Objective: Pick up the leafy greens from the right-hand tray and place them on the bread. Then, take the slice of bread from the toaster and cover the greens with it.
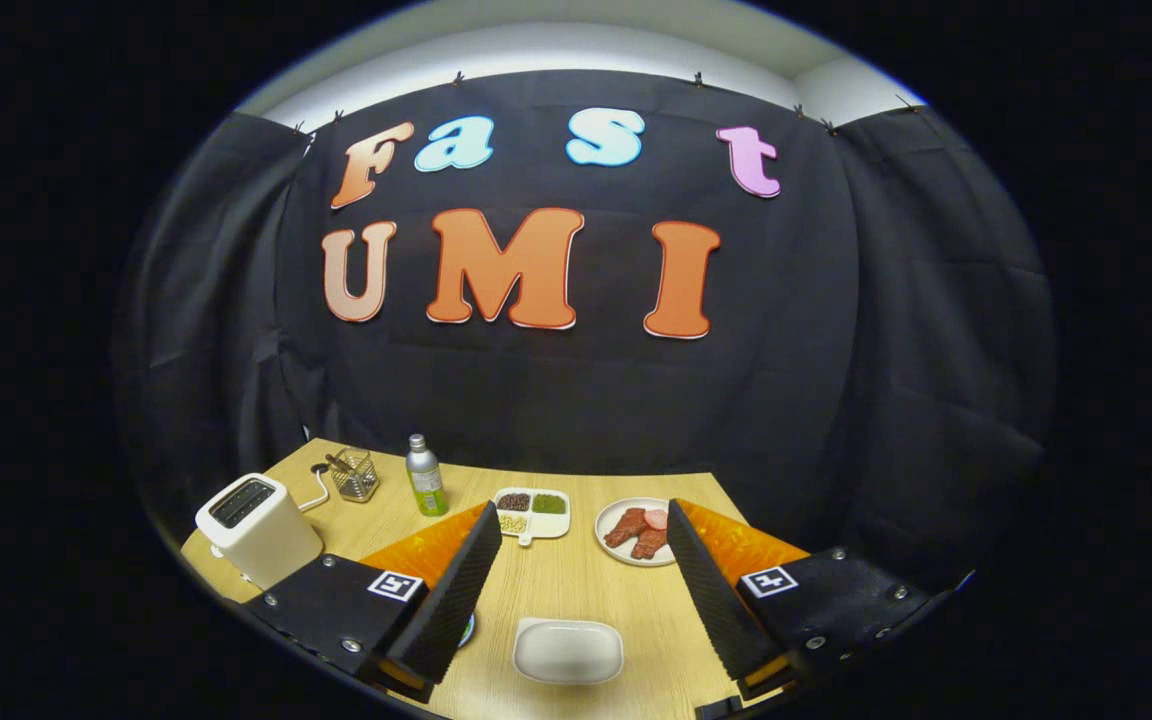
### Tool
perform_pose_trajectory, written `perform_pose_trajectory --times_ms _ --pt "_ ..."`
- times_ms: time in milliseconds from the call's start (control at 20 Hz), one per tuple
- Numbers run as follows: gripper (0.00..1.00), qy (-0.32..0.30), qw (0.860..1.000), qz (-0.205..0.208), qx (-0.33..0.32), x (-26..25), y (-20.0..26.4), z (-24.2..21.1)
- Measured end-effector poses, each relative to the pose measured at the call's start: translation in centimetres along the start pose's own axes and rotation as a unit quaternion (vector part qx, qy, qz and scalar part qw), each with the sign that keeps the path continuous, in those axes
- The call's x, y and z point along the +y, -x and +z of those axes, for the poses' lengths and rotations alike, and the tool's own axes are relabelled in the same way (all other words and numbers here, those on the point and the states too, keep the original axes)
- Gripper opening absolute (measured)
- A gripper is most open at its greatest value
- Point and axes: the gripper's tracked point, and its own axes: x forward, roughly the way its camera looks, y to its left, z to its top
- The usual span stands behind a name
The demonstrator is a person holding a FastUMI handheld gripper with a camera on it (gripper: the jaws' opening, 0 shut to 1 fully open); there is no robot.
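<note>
The jaws stand wide apart, gripping nothing, and the gripper (576,600) hangs above the wooden table (576,580) with its two fingers (461,590) spread to either side of the view. Their inner faces are ribbed like foam, wedge-shaped, tapering toward the far end. Between them, close in, lies a small white tray (568,650), oblong with rounded corners, smooth and glossy; its long axis runs across the gap from one finger to the other. Whether anything lies in it is hard to tell, it reads as bare white.

Beyond the fingertips sits a white divided dish (533,514) with separate compartments, one holding dark grains, one green, one pale. Just beside it, toward the right finger, a round white plate (608,530) carries reddish-brown strips of meat (638,530) and a pink slice; the right finger cuts off its edge.

Off to the left stands the toaster (258,530), a boxy cream-white block with rounded edges and two dark slots on top; what is inside the slots cannot be made out. Its cord (314,492) curls behind it. Near it are a wire-mesh basket (354,476) with small sticks poking up, and an upright green bottle (425,478) with a silvery cap.

A sliver of something bluish-green (467,629) peeks from under the left finger, mostly hidden. I cannot pick out the leafy greens or the bread for certain.
</note>
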Motion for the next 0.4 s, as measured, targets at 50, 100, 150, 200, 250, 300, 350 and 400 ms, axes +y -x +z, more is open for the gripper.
perform_pose_trajectory --times_ms 50,100,150,200,250,300,350,400 --pt "0.99 -0.002 1.000 -0.001 -0.009 -0.3 0.3 0.6" --pt "1.00 -0.005 1.000 -0.003 -0.016 -0.7 0.5 0.9" --pt "0.99 -0.007 1.000 -0.006 -0.021 -1.0 0.6 1.2" --pt "0.99 -0.008 1.000 -0.008 -0.025 -1.3 0.7 1.2" --pt "0.99 -0.010 1.000 -0.011 -0.025 -1.5 0.8 1.1" --pt "0.99 -0.011 1.000 -0.010 -0.025 -1.6 0.9 0.9" --pt "0.99 -0.012 1.000 -0.011 -0.024 -1.7 0.9 0.8" --pt "0.99 -0.012 1.000 -0.012 -0.022 -1.9 0.9 0.7"
